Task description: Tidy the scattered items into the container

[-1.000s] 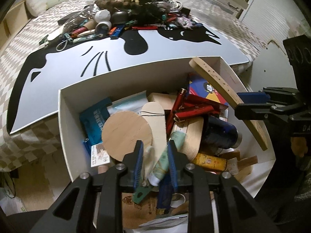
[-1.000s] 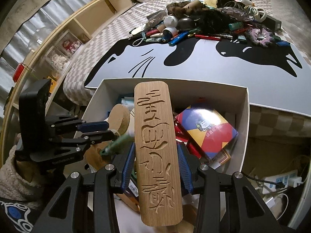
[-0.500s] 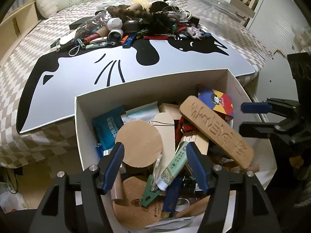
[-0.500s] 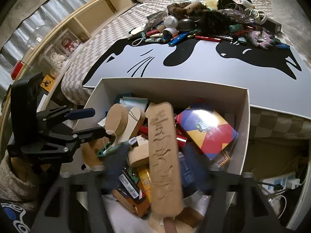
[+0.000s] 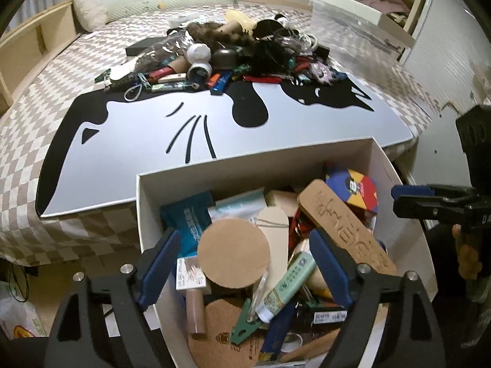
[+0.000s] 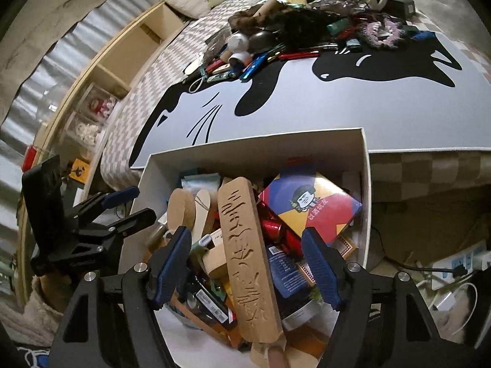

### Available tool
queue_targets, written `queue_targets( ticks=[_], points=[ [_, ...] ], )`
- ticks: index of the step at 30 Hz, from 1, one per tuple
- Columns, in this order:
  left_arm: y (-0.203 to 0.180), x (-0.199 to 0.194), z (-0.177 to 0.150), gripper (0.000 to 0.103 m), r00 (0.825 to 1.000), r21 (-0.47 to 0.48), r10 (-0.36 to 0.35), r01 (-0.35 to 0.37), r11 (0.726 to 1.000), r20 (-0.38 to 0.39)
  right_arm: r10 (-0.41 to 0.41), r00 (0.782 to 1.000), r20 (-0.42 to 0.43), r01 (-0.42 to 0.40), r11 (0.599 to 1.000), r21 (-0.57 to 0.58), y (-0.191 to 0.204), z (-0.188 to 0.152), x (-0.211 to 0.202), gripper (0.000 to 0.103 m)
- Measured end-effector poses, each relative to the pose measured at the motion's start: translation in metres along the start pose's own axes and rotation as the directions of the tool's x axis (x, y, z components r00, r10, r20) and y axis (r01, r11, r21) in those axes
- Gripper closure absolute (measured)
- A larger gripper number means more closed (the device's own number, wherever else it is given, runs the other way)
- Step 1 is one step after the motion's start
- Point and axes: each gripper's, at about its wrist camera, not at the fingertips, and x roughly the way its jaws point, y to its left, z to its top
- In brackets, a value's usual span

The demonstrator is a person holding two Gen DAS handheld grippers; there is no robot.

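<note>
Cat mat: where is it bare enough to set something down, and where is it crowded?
The cat mat is bare across its near half, from the whisker lines to the edge bordering the white box. Its far edge is crowded by the pile of scattered items. The box is heaped full, the carved wooden plaque on top.

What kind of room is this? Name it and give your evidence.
Most likely a bedroom: a bed with a checkered cover and pillow, wooden shelving beside it, a white box of household clutter at its foot.
</note>
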Motion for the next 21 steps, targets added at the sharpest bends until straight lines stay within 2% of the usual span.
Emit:
queue_targets(
  ticks=[3, 12, 21],
  points=[
    [0.002, -0.003, 0.004, 0.001, 1.0, -0.002, 0.013, -0.013, 1.0, 0.022, 0.006, 1.0, 0.006, -0.006, 1.0, 0.019, -0.003, 0.001, 0.0, 0.028],
    [0.009, -0.009, 0.011, 0.0, 0.997, -0.014, 0.009, -0.008, 1.0, 0.08, 0.012, 1.0, 0.013, -0.013, 0.999, 0.033, -0.008, 0.002, -0.002, 0.028],
    [0.012, -0.024, 0.03, 0.0, 0.99, -0.027, 0.017, -0.014, 1.0, 0.138, 0.017, 0.998, 0.06, -0.016, 1.0, -0.02, -0.002, 0.008, -0.015, 0.028]
  ],
)
